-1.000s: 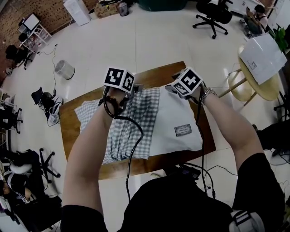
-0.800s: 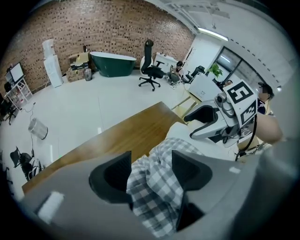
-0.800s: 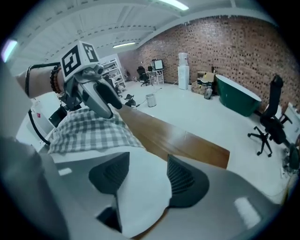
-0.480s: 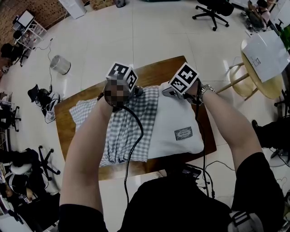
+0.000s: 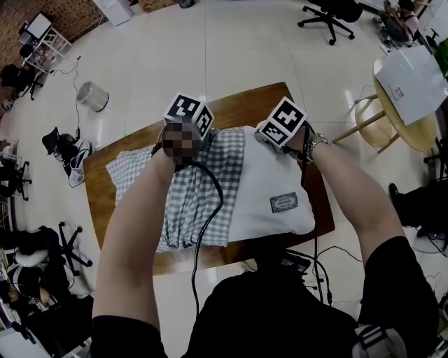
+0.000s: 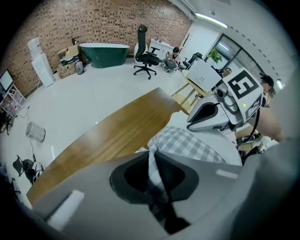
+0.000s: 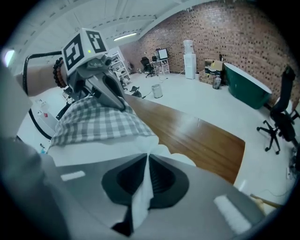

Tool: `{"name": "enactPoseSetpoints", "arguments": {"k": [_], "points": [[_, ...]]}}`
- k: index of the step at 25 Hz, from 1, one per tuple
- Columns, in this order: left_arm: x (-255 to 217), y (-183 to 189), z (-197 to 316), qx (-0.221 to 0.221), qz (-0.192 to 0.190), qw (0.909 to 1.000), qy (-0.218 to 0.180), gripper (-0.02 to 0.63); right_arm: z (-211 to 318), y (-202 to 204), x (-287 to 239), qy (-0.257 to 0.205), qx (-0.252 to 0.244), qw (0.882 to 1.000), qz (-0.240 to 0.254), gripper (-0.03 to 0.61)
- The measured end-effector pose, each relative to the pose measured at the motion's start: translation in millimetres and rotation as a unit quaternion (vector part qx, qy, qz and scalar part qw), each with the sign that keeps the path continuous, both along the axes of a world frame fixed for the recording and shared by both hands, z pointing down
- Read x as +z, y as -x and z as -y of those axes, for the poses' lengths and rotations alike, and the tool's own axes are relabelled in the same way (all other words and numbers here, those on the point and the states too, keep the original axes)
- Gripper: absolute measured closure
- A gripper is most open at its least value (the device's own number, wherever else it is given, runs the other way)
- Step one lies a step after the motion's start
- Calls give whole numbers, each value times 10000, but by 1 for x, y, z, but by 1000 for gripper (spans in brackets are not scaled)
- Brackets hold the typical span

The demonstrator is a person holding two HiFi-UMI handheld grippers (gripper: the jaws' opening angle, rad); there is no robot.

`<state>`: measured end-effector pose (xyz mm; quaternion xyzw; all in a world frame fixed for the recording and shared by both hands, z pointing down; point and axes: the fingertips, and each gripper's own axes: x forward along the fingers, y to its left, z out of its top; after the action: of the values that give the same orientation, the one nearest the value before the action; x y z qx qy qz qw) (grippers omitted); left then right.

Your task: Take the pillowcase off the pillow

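Observation:
A white pillow (image 5: 269, 175) lies on the wooden table (image 5: 241, 108), its left part inside a grey-and-white checked pillowcase (image 5: 199, 189). At the far edge, my left gripper (image 5: 212, 134) is closing its jaws, and a fold of the checked pillowcase (image 6: 187, 143) is pinched between the pads of that left gripper (image 6: 152, 152). My right gripper (image 5: 258, 134) is beside it, a short gap to the right. In the right gripper view, the right gripper (image 7: 147, 157) is shut on a pinch of white pillow fabric (image 7: 140, 197).
A black cable (image 5: 210, 210) runs from the left gripper back over the pillowcase. A round wooden side table (image 5: 406, 91) with paper stands to the right, a waste bin (image 5: 93, 96) far left, an office chair (image 5: 329, 10) beyond. A green tub (image 6: 104, 54) stands by the brick wall.
Both grippers have shifted slightly along the pillow's far edge and have gone from apart to pinched on fabric. The pillow and case lie about as before.

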<state>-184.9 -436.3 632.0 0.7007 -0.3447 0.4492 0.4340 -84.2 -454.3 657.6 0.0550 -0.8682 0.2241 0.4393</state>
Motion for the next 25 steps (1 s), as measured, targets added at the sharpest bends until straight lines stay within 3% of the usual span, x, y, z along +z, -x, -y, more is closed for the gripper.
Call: {"name": "enactPoseSetpoints", "arguments": {"k": [9, 25], "points": [[-20, 31, -5, -405, 482, 9972, -398, 597, 9, -30, -55, -939, 249, 9948, 298, 572], [-54, 115, -58, -1097, 1076, 9856, -708, 598, -8, -74, -99, -1386, 587, 9882, 298, 572]]}}
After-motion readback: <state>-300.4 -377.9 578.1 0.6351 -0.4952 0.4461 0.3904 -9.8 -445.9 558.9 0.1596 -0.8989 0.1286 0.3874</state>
